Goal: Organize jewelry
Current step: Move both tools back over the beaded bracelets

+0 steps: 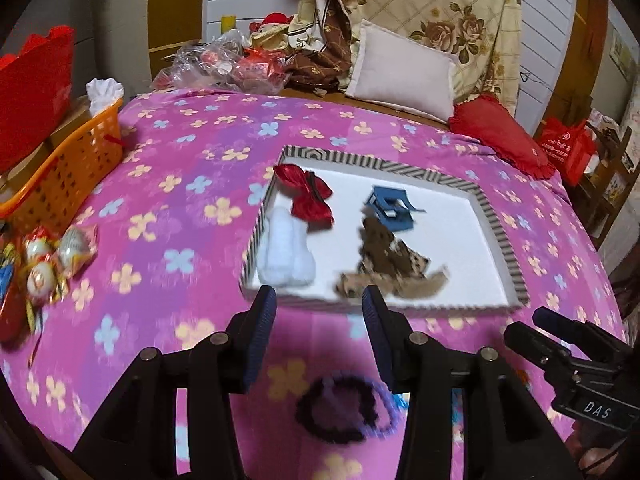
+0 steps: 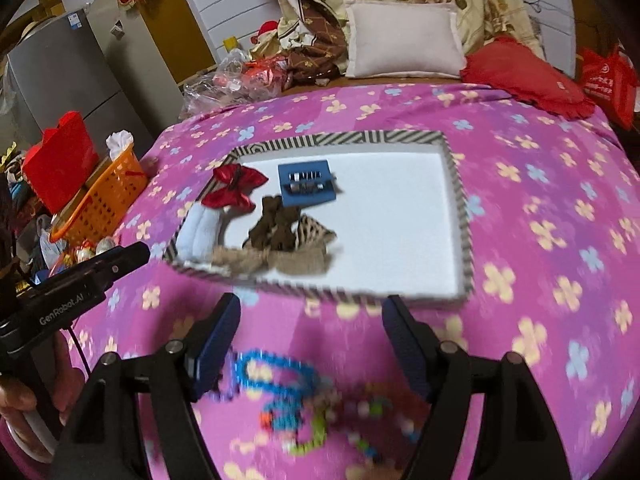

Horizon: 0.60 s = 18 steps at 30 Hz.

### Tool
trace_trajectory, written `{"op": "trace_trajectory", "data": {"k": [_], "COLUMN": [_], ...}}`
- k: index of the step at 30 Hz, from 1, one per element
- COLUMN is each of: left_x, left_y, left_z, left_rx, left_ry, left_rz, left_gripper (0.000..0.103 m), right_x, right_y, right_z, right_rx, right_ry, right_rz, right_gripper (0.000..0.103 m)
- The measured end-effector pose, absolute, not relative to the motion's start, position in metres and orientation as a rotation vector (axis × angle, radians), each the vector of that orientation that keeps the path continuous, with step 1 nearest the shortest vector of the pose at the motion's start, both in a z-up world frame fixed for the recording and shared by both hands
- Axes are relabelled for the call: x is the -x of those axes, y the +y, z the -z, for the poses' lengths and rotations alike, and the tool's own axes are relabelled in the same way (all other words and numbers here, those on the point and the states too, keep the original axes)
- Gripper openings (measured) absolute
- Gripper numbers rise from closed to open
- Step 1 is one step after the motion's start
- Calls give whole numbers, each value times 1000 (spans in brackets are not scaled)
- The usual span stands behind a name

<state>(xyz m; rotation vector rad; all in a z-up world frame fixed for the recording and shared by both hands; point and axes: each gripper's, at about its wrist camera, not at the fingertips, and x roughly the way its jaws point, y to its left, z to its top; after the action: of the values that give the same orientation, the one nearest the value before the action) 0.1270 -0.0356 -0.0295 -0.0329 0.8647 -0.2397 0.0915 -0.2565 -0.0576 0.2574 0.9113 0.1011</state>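
Two grippers, left [image 1: 318, 336] and right [image 2: 310, 350], gape empty. Dark fuzzy hair tie [image 1: 336, 410] and blurred bead bracelets [image 2: 280, 384] lie beneath jaws; striped white-floored tray [image 1: 496, 220] beyond. Tangled strands risk dragging neighbours.

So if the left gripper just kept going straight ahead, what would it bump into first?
Probably the near rim of the tray. The left gripper points at it with open jaws, and just past the rim lies the brown bow. The frame is blurred, so depth is uncertain.
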Motion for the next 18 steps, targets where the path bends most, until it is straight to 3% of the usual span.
{"op": "trace_trajectory", "data": {"k": [18], "left_x": [-51], "left_y": [-42], "left_z": [24], "left_rx": [-12], "left_ry": [796], "left_rz": [216], "left_gripper": [38], "right_x": [-24], "right_y": [-246], "right_z": [50], "right_rx": [-206], "right_ry": [893], "right_rz": [-50], "right_gripper": [78]}}
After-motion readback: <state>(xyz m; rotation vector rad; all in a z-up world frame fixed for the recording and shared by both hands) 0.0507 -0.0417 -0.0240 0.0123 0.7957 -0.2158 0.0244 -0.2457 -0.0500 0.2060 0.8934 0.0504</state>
